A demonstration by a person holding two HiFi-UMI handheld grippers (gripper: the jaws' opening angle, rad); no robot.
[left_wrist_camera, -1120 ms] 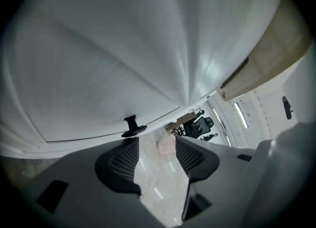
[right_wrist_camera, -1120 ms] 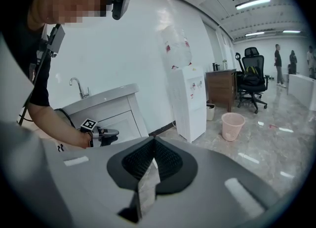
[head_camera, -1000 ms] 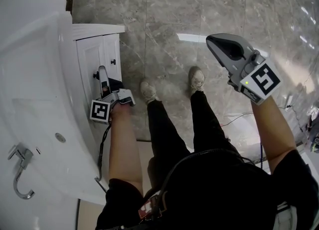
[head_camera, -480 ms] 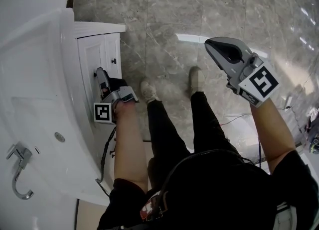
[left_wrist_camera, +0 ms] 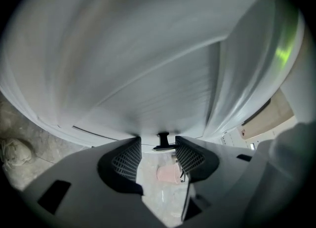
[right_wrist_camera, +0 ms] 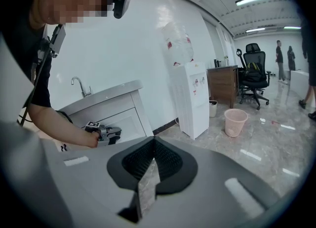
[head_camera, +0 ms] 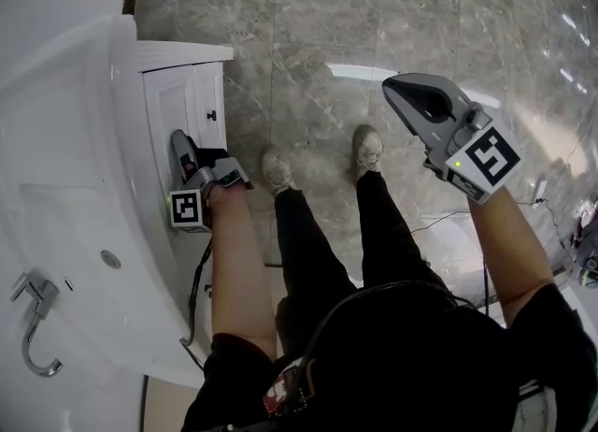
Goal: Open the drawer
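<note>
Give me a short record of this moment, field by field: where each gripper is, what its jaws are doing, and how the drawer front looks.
Setting: white vanity cabinet with a faucet on top, standing on a grey marble floor
Left gripper: at the cabinet front, jaws apart, small black knob between their tips, not clamped
Right gripper: held up over the floor, away from the cabinet, jaws shut, empty
Drawer front: looks closed
Task stage: knob not yet gripped
</note>
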